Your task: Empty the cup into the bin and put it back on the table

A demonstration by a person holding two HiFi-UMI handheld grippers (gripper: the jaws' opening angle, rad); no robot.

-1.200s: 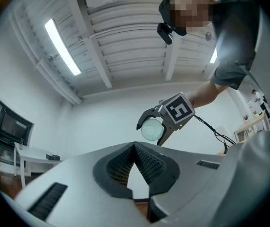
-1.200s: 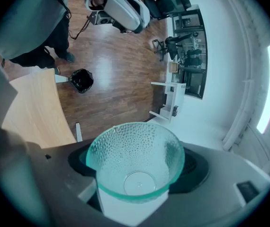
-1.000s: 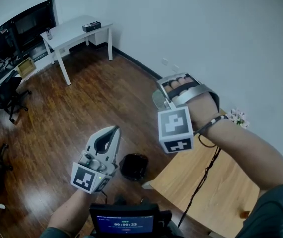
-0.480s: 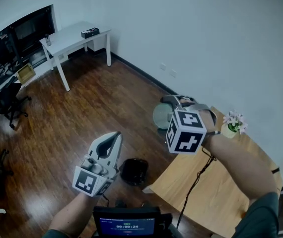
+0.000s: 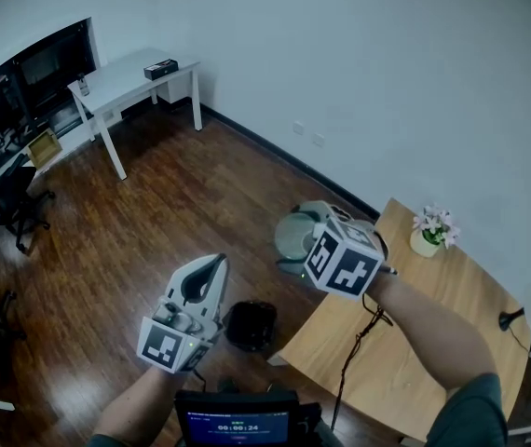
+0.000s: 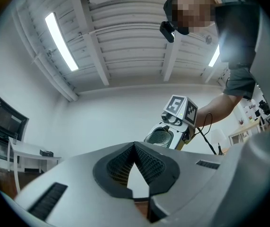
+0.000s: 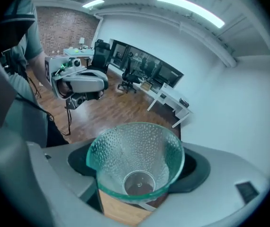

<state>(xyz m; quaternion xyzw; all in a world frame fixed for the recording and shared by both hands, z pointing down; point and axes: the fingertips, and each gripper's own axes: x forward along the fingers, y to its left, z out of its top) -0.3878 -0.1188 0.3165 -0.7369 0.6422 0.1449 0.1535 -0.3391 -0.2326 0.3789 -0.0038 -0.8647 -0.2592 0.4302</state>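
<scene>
**Head view.** The right tool (image 5: 324, 240) grasps the cup (image 5: 293, 237), a clear greenish glass, in the air beside the near corner of the wooden bench (image 5: 433, 333). The cup is over the floor and touches nothing else. It is tipped well off upright, with its mouth turned away from the bench. The black bin (image 5: 251, 324) stands on the floor below and to the left, just beside the bench corner. The left tool (image 5: 208, 273) hangs apart from the cup, level with the bin, and carries nothing. A small flower pot (image 5: 430, 231) stands at the far edge of the bench, well clear of the near corner.

**Left gripper view.** The left tool (image 6: 135, 148) is clenched, its jaw tips meeting with nothing between them. It points upward toward the ceiling, and the cup (image 6: 161, 137) is in sight beyond it. Judgement: it is kept aside so as not to obstruct the carrying arm.

**Right gripper view.** The jaws of the right tool (image 7: 137, 183) close on the lower body of the cup (image 7: 135, 160), and the mouth faces the camera. The dimpled interior looks empty, though residue at the base cannot be ruled out. Bench wood (image 7: 118, 212) shows beneath.

**Assessment.** The contents appear discharged. What remains is to right the cup and set it on the bare near part of the bench, and the low grip leaves the base free for that
</scene>
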